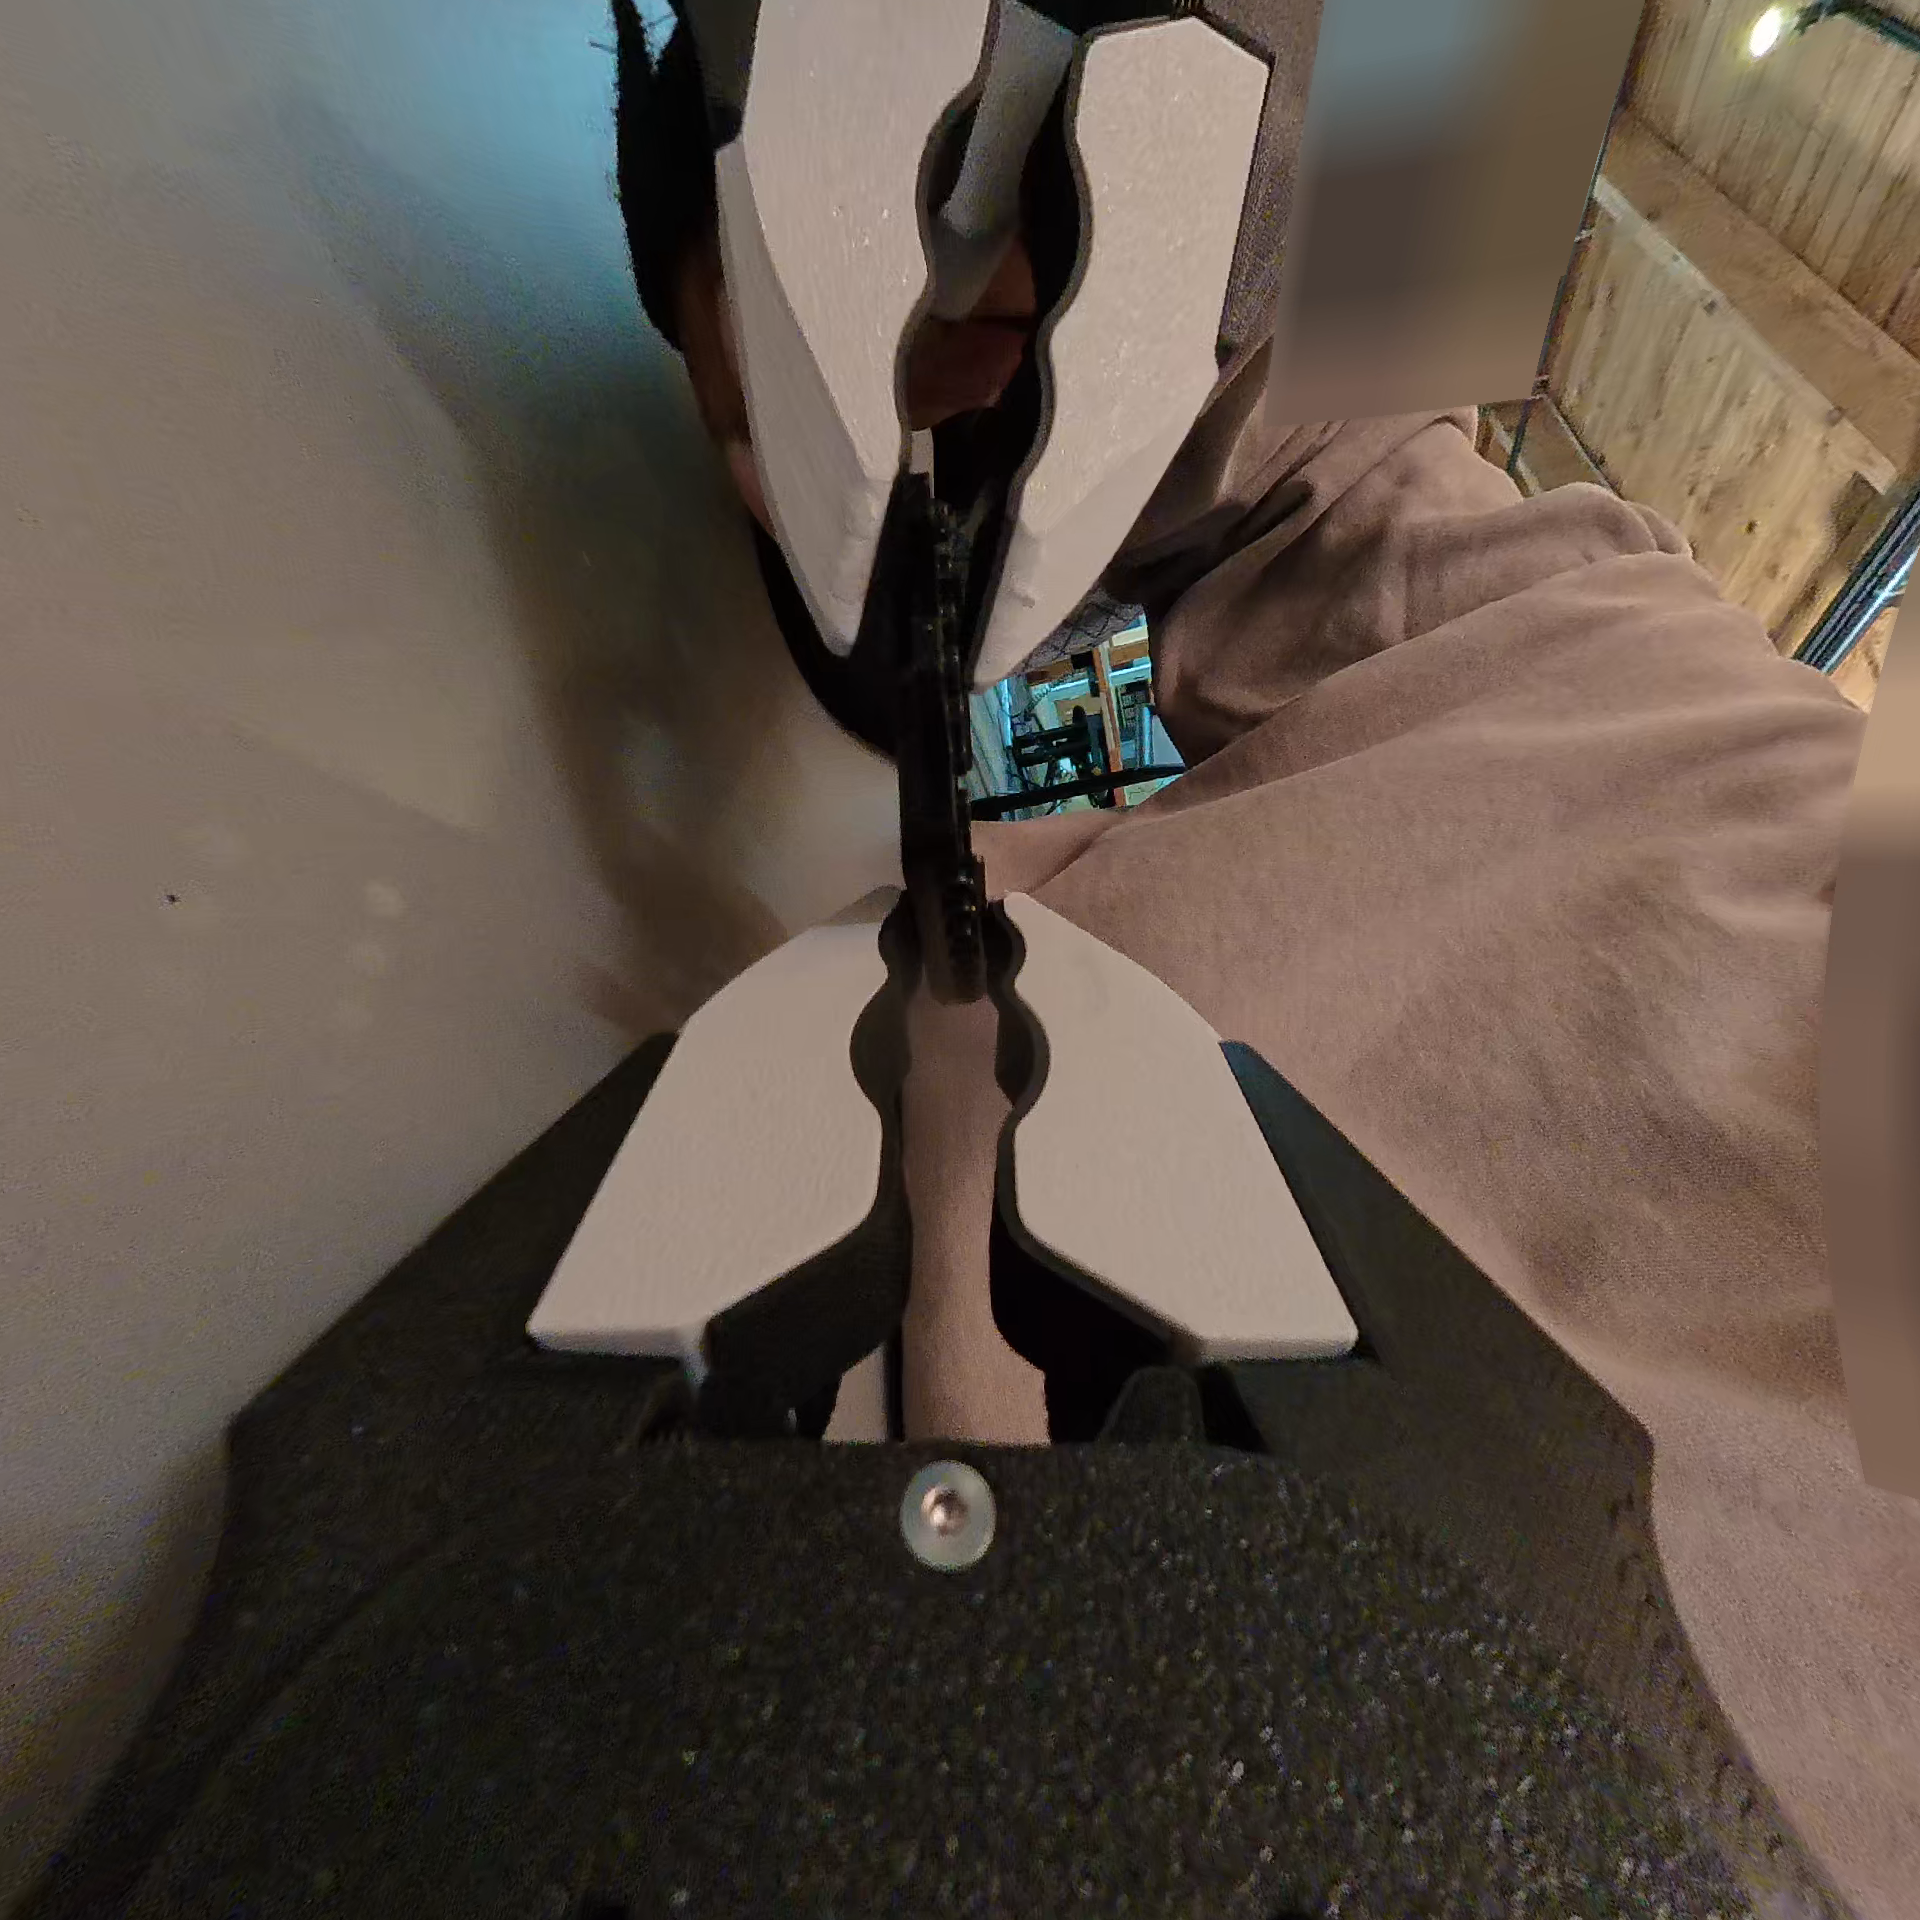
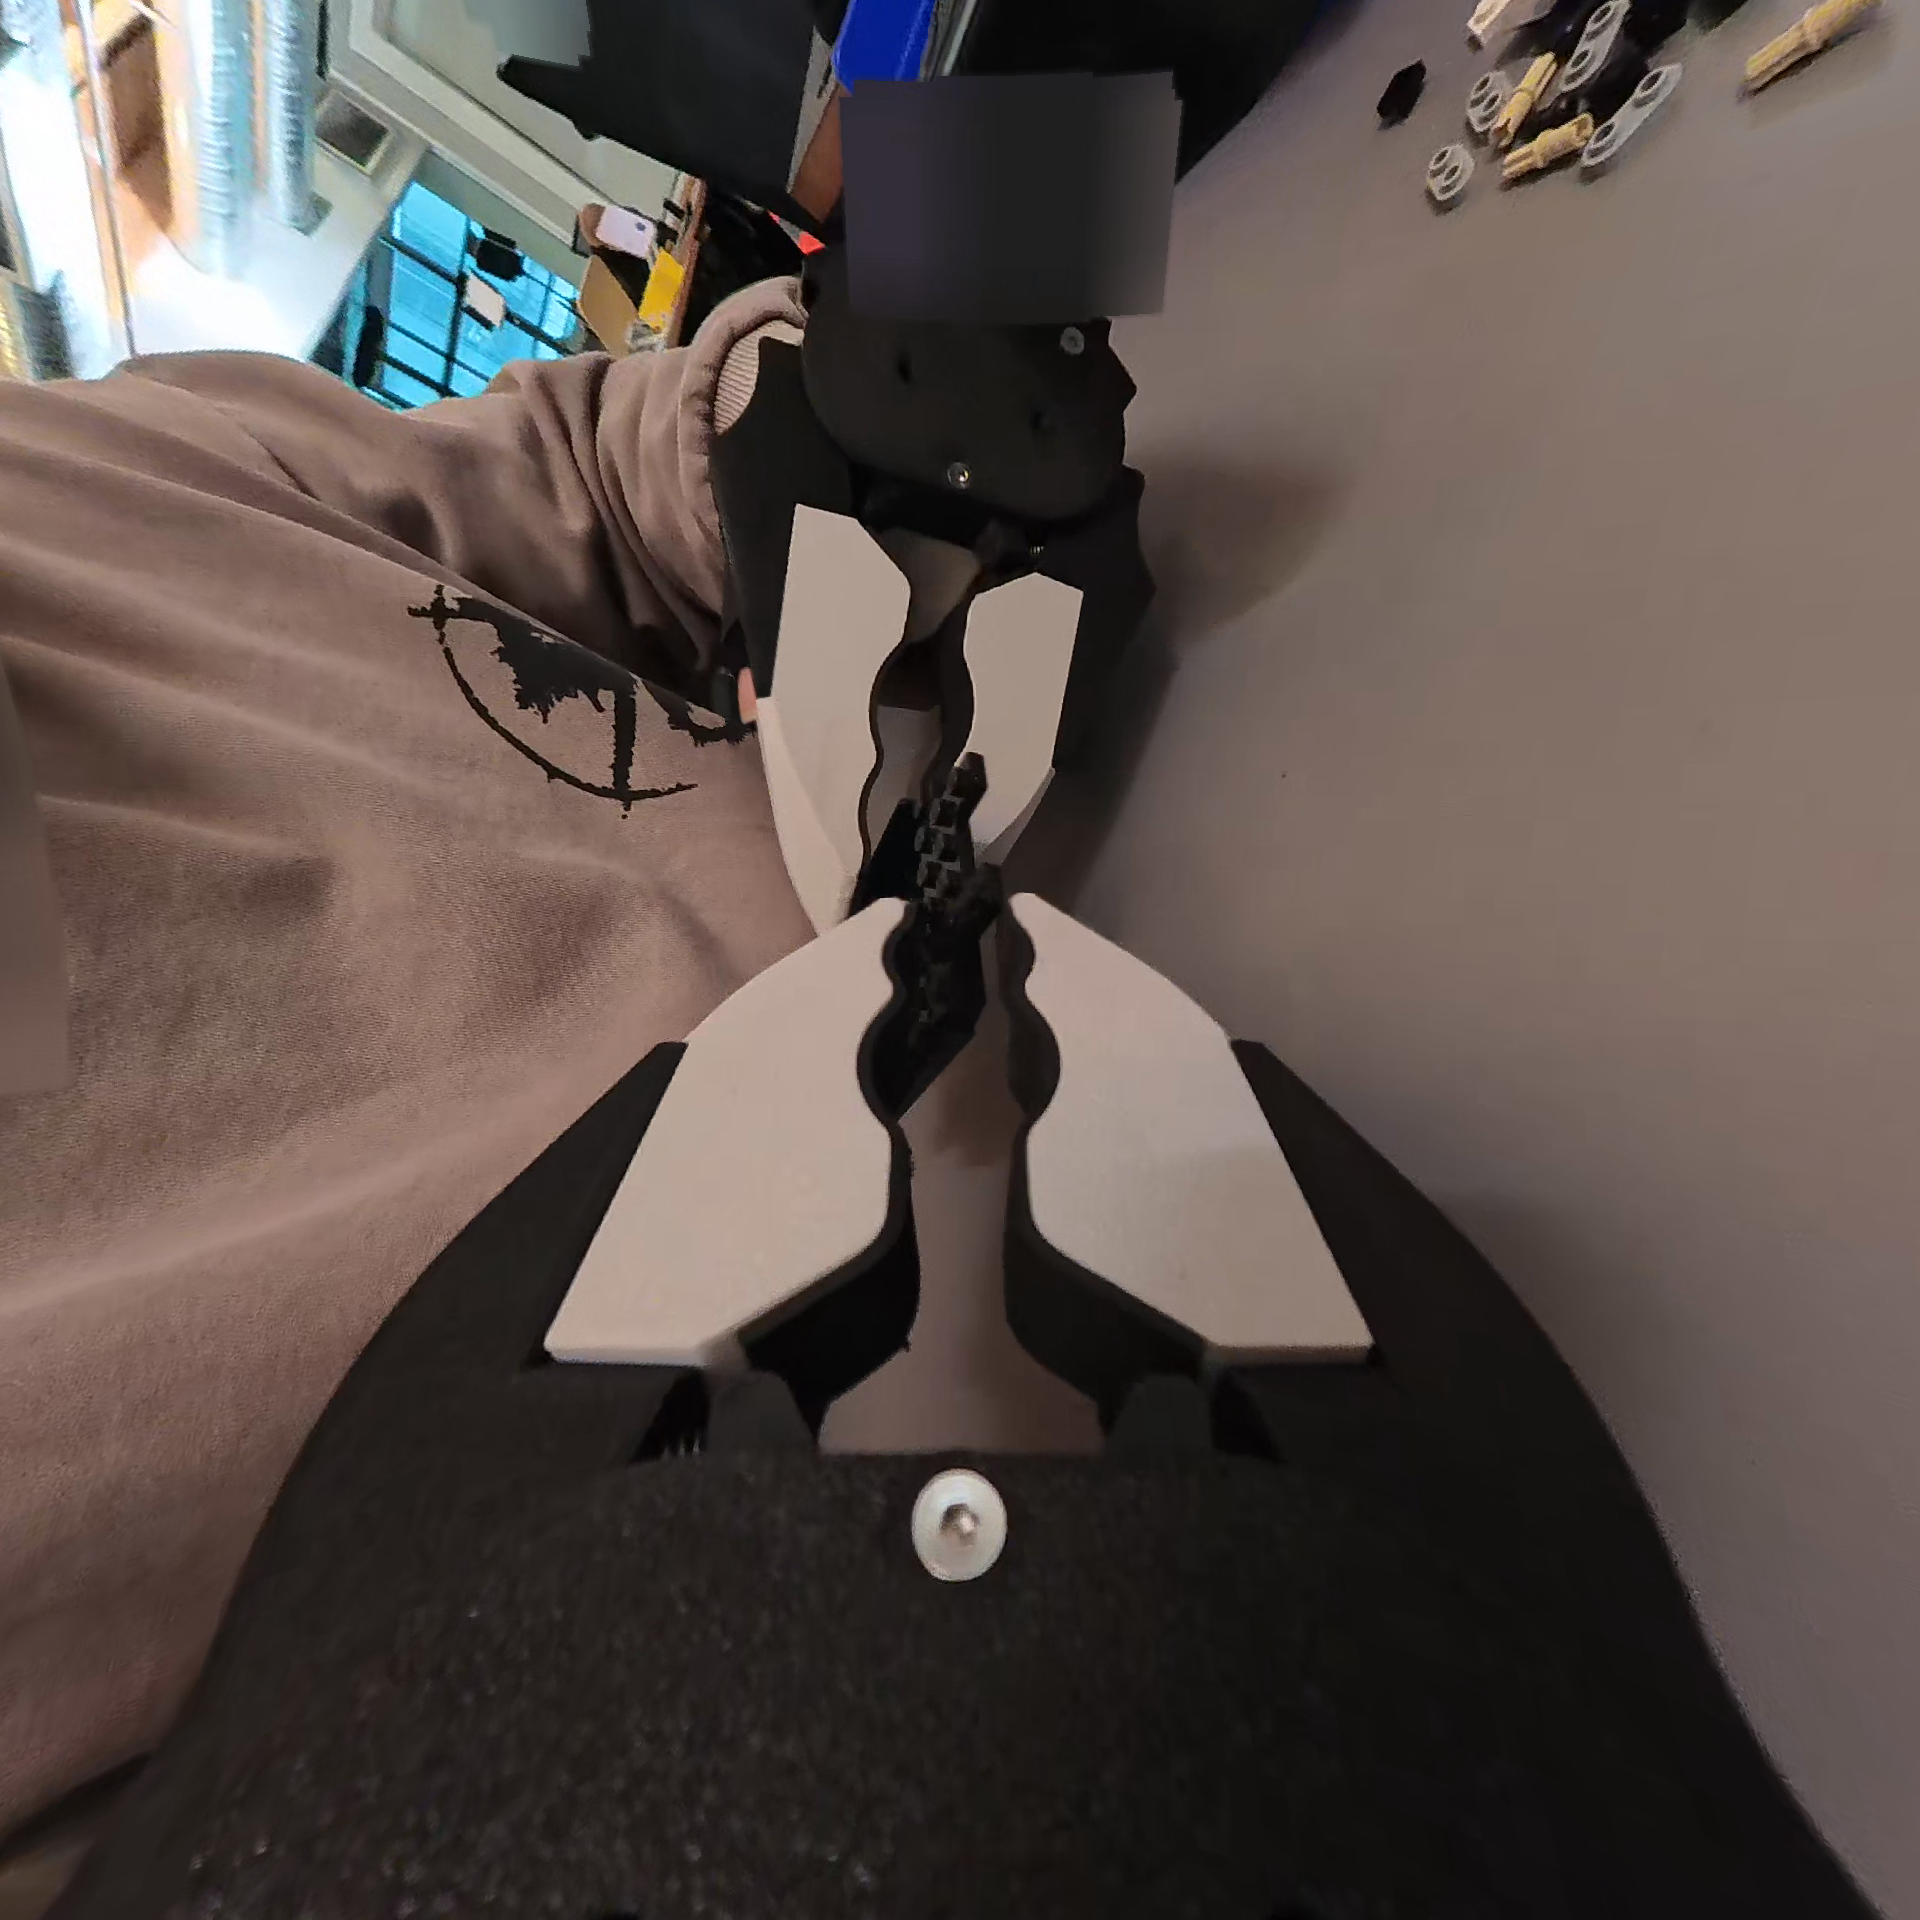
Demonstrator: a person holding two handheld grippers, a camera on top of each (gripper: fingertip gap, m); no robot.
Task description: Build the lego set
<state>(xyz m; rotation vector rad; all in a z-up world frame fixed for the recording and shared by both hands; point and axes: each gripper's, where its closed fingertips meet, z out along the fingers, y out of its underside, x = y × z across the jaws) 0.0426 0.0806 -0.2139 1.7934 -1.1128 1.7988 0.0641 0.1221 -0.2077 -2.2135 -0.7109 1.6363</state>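
— Left gripper (image 1: 951,940) first: what is it doing?

— Clenched on one end of a black lego piece (image 1: 940,790), a thin studded strip seen edge-on. Its white fingers (image 1: 748,1153) close in at the tips, with the piece pinched between them.

— And the right gripper (image 2: 951,940)?

— Tip to tip with the other, clamped on the far end of the same black lego piece (image 2: 935,914). In the right wrist view the strip runs slanted from its tips up into the left gripper (image 2: 935,821) opposite. In the left wrist view the right gripper (image 1: 935,582) comes down from the top of the frame and meets the piece from above.

— So where does the piece sit?

— Held in the air between the two grippers, off the grey counter (image 2: 1558,831), just in front of a person's brown sweatshirt (image 2: 312,935) with a black print on it.

— Anything else around?

— At the far corner of the counter lies a small scatter of loose parts (image 2: 1558,94) — grey links and tan pins — well apart from the grippers.
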